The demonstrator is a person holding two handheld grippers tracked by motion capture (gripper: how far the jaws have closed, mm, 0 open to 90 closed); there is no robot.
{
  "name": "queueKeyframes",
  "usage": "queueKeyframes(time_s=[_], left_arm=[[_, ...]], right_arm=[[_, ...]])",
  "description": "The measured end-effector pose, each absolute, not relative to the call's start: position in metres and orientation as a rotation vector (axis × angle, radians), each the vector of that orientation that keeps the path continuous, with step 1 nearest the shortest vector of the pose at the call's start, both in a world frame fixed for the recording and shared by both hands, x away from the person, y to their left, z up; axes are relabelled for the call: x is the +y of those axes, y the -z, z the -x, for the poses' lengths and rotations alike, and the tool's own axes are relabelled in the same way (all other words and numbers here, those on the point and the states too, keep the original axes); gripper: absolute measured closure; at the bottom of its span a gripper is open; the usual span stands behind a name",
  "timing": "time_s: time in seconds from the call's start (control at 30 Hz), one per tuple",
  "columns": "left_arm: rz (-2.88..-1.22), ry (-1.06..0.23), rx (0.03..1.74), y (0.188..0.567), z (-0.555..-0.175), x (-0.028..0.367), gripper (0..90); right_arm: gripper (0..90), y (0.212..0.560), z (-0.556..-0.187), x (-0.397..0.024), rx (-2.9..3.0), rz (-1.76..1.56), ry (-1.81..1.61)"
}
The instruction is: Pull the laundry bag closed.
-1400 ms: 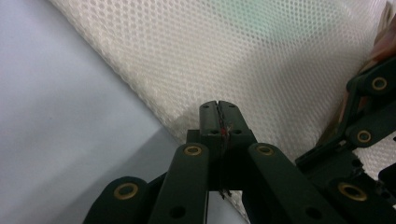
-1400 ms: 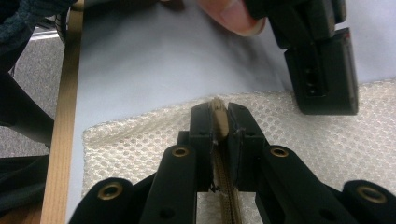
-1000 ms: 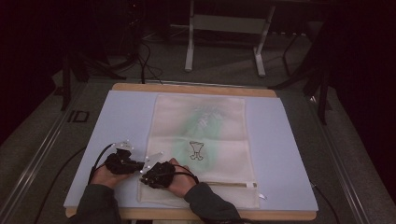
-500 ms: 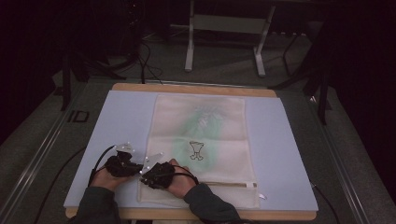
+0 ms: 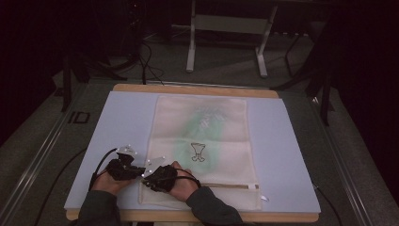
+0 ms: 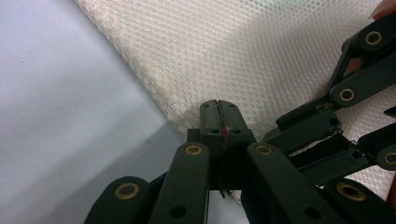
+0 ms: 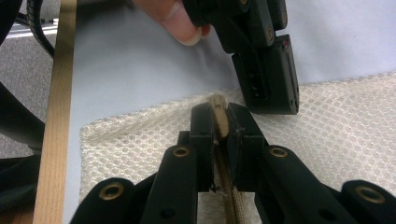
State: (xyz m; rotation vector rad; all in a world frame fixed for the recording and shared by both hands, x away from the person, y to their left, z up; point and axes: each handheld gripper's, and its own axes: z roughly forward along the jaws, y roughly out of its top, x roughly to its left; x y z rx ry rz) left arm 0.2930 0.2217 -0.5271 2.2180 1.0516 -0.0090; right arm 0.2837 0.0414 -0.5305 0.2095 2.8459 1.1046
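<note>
Your left gripper [image 6: 218, 109] sits at the bag's near left corner with its jaws pressed together; a thin red sliver shows in the seam between them, and the tips rest on the edge of the mesh bag [image 6: 243, 51]. From these pictures you cannot tell whether any mesh is actually pinched. In the high view this gripper [image 5: 136, 170] lies just off the bag's left edge, your hand [image 5: 109, 181] wrapped around it.

Your right gripper [image 7: 218, 114] is clamped on the zipper pull [image 7: 217, 103], a small tan tab standing up between the two black jaw tips, with the zipper [image 7: 232, 200] running back toward the camera under the jaws. In the high view it [image 5: 149, 180] sits right beside the left one, tips almost meeting, over the bag's near left corner.

The bag [image 5: 207, 141] is a flat, cream, honeycomb-weave mesh rectangle lying lengthwise up the middle of the mat [image 5: 287, 155]. A green patch and a small dark outline drawing show through it. The zipper [image 5: 230, 186] crosses its near end as a tan line. The mat is smooth, pale lavender, and covers a table [image 5: 188, 87] whose wooden edge shows at the far side.
</note>
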Motion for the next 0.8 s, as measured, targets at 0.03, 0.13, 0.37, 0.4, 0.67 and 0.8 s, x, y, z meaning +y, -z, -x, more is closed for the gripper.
queueKeyframes(time_s=[0.03, 0.13, 0.37, 0.4, 0.67, 0.8], left_arm=[[-2.218, 0.006, 1.053, 0.527, -0.2927, 0.2211, 89.7], [-2.22, 0.012, 1.054, 0.5269, -0.2933, 0.2214, 89.8], [-2.211, 0.033, 1.055, 0.5278, -0.2947, 0.2229, 89.9], [-2.21, 0.035, 1.057, 0.5278, -0.2948, 0.2232, 89.9], [-2.208, 0.038, 1.057, 0.5281, -0.2954, 0.2235, 89.9], [-2.205, 0.042, 1.055, 0.5284, -0.2956, 0.2242, 89.9]], right_arm=[[82.2, 0.5305, -0.2837, 0.0413, 2.846, -0.211, -1.106], [82.3, 0.5303, -0.284, 0.041, 2.848, -0.207, -1.103], [82.3, 0.5296, -0.2847, 0.0392, 2.856, -0.21, -1.096], [82.3, 0.5295, -0.2847, 0.0388, 2.856, -0.21, -1.095], [82.4, 0.5276, -0.2874, 0.034, 2.864, -0.195, -1.075], [82.4, 0.5259, -0.287, 0.0323, 2.874, -0.175, -1.039]])
